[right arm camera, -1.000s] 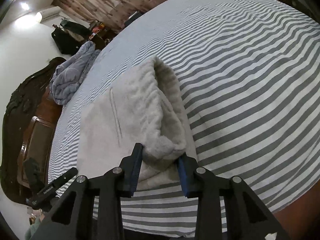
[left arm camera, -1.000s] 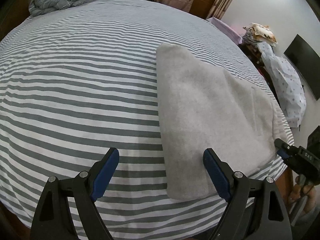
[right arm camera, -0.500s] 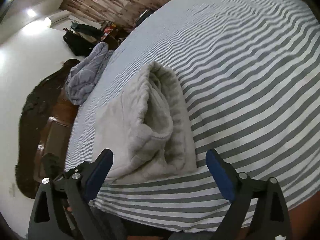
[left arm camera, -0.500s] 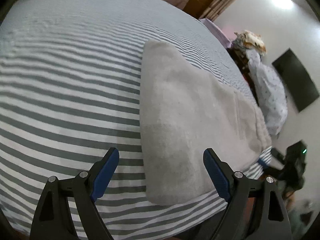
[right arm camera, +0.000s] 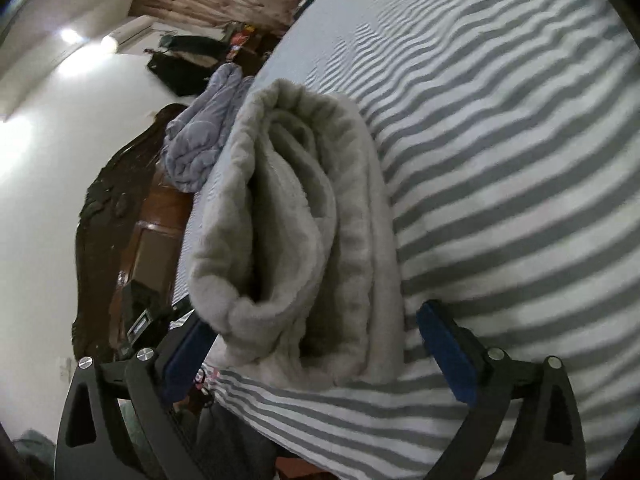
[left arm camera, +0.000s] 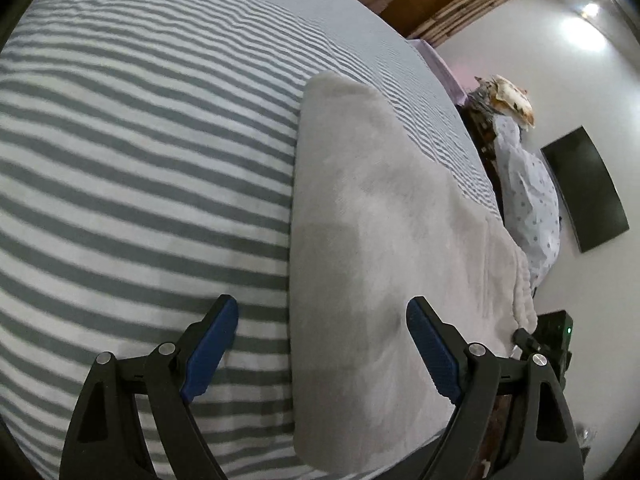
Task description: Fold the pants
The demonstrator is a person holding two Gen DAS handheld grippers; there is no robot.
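The pants are light grey fleece, folded into a long flat stack [left arm camera: 372, 236] on the striped bed near its front edge. In the right wrist view the folded end [right arm camera: 304, 216] shows its layers, facing the camera. My left gripper [left arm camera: 322, 350] is open, its jaws wide apart, low over the near left end of the pants. My right gripper [right arm camera: 320, 354] is open and straddles the other end of the stack, with the layered fold between its blue pads and not gripped.
The bed has a grey-and-white striped sheet [left arm camera: 132, 152]. A crumpled blue quilt [right arm camera: 204, 132] lies at the head end beside a dark wooden headboard [right arm camera: 116, 216]. A black screen [left arm camera: 584, 192] hangs on the white wall, and a draped cloth pile [left arm camera: 528, 196] stands beside the bed.
My right gripper was shut on the folded end one second ago; it has opened wide and let go. Both grippers have come lower and closer to the pants.
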